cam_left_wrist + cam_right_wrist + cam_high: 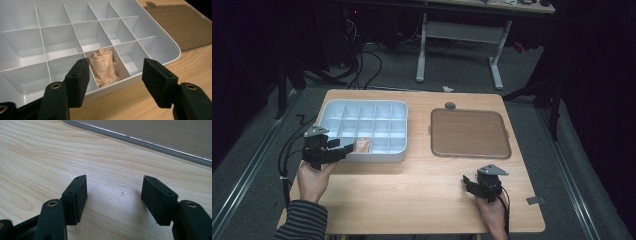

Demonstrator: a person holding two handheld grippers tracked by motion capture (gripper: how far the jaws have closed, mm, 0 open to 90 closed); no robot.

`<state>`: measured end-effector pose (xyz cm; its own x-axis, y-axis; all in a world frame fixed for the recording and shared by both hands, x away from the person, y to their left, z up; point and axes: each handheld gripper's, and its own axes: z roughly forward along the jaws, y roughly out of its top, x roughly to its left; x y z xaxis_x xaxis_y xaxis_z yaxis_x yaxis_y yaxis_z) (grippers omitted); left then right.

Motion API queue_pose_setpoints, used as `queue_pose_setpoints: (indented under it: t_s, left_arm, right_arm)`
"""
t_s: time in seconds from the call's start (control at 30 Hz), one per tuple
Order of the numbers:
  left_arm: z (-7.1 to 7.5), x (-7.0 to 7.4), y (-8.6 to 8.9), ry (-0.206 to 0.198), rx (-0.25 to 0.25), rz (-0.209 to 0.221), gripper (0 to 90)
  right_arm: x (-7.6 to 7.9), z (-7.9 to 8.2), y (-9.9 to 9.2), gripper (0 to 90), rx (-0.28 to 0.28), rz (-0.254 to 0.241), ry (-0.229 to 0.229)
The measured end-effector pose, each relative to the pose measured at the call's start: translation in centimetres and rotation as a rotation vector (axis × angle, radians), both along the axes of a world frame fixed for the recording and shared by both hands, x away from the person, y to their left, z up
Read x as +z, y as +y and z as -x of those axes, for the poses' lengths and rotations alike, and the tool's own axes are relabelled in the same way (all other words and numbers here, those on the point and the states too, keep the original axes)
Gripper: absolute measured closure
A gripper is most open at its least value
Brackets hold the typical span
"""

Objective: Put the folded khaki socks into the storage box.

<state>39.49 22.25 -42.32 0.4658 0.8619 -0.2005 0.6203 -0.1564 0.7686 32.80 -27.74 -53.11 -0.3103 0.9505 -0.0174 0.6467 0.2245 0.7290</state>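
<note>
Tongs on your left (116, 78) hang wide open and empty over the rolled peach cloth (105, 66), so closing low could snag the organizer tray (160, 45) dividers.

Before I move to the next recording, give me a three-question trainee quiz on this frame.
1. True or false: the peach cloth lies on the brown lid.
2. Which tongs are nearer the white divided organiser box? A) left tongs B) right tongs
3. Fill in: both tongs are ____, with nothing between the pads.

Key
1. False: the cloth sits in a near-row compartment of the box; the lid lies apart on the wooden table.
2. A: they hang at the box's near edge, while the right tongs hover over bare table in front of the lid.
3. open
</note>
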Motion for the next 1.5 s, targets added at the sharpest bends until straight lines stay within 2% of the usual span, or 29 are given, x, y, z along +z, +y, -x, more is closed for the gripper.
queue_pose_setpoints:
  t_s: [0.6,0.87,1.0,1.33,1.5]
  left_arm:
    - [1.7,0.0,-0.3,-0.011,-0.025,0.033,39.4]
    - [2.2,-0.1,-0.5,-0.014,-0.034,0.037,39.4]
    - [2.6,-0.3,-0.7,-0.016,-0.028,0.013,39.4]
    - [3.2,-0.6,-0.7,-0.009,-0.033,0.035,39.4]
    - [3.4,-0.8,-0.9,-0.001,-0.051,0.036,39.0]
  right_arm:
    - [0.0,0.0,0.0,37.8,0.0,0.0,0.0]
    - [0.0,0.0,0.0,37.8,0.0,0.0,0.0]
    - [0.0,0.0,0.0,37.8,0.0,0.0,0.0]
    - [0.0,0.0,0.0,37.8,0.0,0.0,0.0]
    - [0.0,0.0,0.0,37.8,0.0,0.0,0.0]
